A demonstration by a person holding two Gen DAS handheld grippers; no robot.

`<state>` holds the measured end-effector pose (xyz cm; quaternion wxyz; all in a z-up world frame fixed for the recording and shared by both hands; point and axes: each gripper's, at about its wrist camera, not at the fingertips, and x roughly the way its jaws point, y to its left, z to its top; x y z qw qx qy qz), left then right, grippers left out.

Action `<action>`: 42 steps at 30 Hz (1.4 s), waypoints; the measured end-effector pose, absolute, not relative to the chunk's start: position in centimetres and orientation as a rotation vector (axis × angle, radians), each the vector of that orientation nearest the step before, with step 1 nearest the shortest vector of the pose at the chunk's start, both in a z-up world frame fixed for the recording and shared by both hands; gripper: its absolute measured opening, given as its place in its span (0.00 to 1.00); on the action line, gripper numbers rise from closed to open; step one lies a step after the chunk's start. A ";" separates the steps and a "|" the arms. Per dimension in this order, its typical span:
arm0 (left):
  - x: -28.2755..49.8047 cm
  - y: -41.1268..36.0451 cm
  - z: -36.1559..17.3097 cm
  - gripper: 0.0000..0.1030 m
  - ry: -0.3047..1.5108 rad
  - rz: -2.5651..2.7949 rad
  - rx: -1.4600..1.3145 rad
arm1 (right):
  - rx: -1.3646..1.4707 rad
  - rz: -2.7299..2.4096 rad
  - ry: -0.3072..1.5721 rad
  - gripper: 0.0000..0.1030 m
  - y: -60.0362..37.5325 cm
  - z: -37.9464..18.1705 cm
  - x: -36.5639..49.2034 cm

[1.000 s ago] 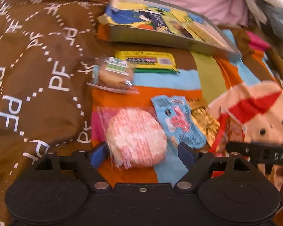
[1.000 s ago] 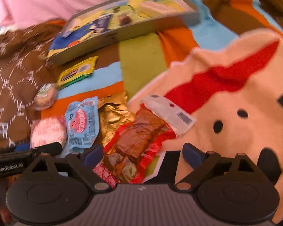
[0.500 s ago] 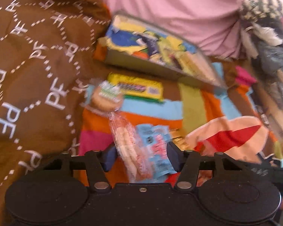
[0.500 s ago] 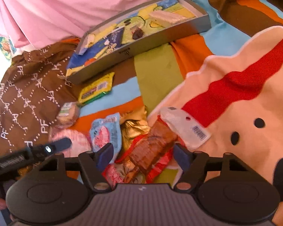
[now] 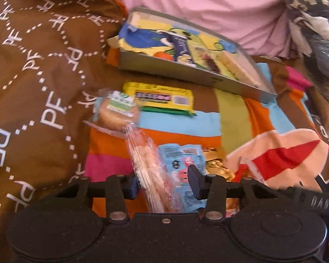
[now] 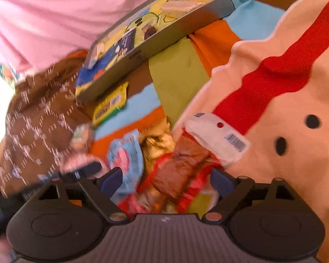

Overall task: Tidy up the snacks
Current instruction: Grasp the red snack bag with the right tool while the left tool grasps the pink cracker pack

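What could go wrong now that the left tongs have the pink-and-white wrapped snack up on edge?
1. The left tongs hold the pink-and-white crinkly wrapped snack on edge, seemingly by thin wrapper; it may slip or twist free.
2. The grey cardboard tray already holds packets, so a loose drop could land on them or its rim.
3. The right tongs hover open over the red-wrapped brown bar; closing could also catch the light blue pouch beside it.

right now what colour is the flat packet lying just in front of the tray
Yellow with a green lower edge; the flat packet shows best in the left wrist view.
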<state>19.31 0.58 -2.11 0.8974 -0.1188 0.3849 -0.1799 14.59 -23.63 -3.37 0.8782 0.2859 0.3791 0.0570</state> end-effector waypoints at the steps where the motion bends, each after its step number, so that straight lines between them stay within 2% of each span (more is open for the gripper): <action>1: 19.4 0.8 -2.3 0.39 0.802 -0.366 -0.249 | 0.617 0.121 0.779 0.84 -23.8 -3.2 14.9; 3: 19.4 1.2 -2.5 0.35 0.810 -0.349 -0.247 | 0.625 0.127 0.757 0.74 -23.9 -2.9 15.2; 6: 19.4 1.7 -2.8 0.33 0.814 -0.342 -0.260 | 0.613 0.140 0.729 0.71 -23.8 -2.5 15.4; 17: 20.0 1.0 -2.9 0.31 0.805 -0.330 -0.249 | 0.649 0.226 0.637 0.71 -23.2 -1.3 15.5; 20: 20.2 0.7 -3.0 0.31 0.806 -0.332 -0.247 | 0.663 0.222 0.678 0.76 -23.2 -2.0 16.2; 25: 20.2 0.7 -3.1 0.31 0.808 -0.324 -0.241 | 0.823 0.204 0.757 0.75 -24.4 -4.8 17.1; 32: 19.9 1.1 -3.2 0.31 0.810 -0.321 -0.236 | 0.785 0.211 0.815 0.75 -24.5 -4.1 14.7; 37: 19.6 1.2 -3.1 0.29 0.802 -0.332 -0.213 | 0.750 0.268 0.826 0.80 -23.9 -4.0 14.3; 38: 19.6 1.3 -3.0 0.29 0.801 -0.329 -0.212 | 0.767 0.280 0.822 0.80 -23.8 -4.2 14.8; 42: 19.5 1.5 -2.8 0.26 0.797 -0.322 -0.221 | 0.807 0.264 0.803 0.67 -23.6 -3.8 16.3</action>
